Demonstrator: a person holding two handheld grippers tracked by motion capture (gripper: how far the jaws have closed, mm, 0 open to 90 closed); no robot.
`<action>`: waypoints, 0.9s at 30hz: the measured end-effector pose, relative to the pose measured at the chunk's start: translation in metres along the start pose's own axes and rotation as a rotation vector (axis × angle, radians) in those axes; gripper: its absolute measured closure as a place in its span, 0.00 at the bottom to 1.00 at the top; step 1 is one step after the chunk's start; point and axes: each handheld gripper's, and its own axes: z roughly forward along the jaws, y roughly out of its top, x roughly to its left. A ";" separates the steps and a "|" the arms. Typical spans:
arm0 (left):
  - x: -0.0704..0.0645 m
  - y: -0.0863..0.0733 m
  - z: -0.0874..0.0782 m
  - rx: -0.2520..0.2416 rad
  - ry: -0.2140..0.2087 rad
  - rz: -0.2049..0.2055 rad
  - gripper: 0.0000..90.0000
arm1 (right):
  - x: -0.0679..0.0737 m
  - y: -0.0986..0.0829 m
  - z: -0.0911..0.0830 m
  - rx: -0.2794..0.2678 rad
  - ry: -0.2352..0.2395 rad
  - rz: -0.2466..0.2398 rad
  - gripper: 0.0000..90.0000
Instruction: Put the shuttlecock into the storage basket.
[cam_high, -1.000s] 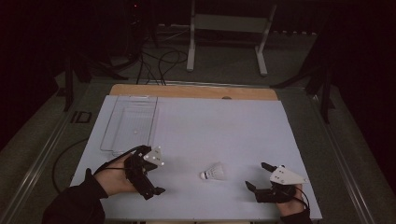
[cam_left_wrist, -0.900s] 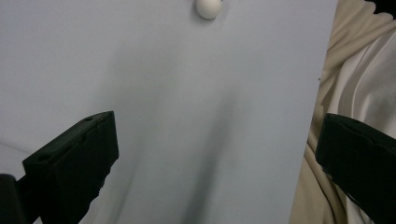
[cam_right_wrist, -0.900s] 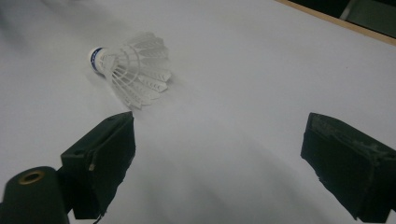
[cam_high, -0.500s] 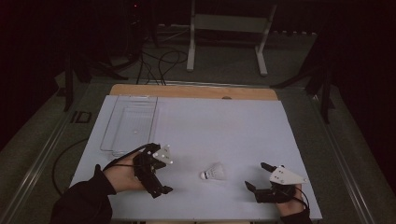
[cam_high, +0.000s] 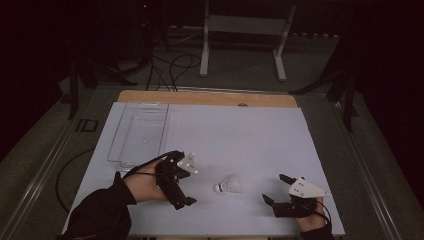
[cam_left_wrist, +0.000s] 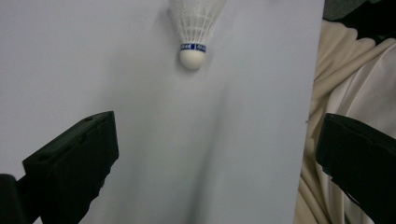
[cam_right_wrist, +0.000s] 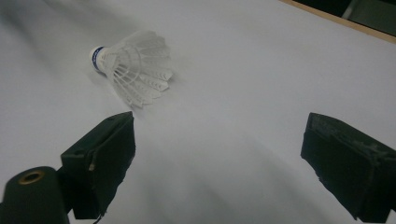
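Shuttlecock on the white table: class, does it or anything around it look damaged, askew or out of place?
Nothing stands out. The shuttlecock lies on its side on the white table, its feathers intact, between the open left gripper and the open right gripper. The clear tray sits squarely at the table's left and looks empty.

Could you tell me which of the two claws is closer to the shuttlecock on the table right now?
The left claw is closer: the shuttlecock, lying on its side with its cork toward that claw, sits a shorter way from it than from the right claw. Both are open.
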 end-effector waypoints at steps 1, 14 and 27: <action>0.000 0.003 0.001 0.001 0.004 0.000 0.00 | 0.000 0.000 0.000 -0.001 0.000 0.001 0.11; 0.004 0.020 0.006 -0.033 0.024 -0.044 0.00 | -0.001 0.000 0.000 0.002 0.005 -0.007 0.11; 0.003 0.036 0.021 -0.053 0.017 -0.069 0.00 | -0.001 0.000 0.001 0.002 0.007 -0.007 0.11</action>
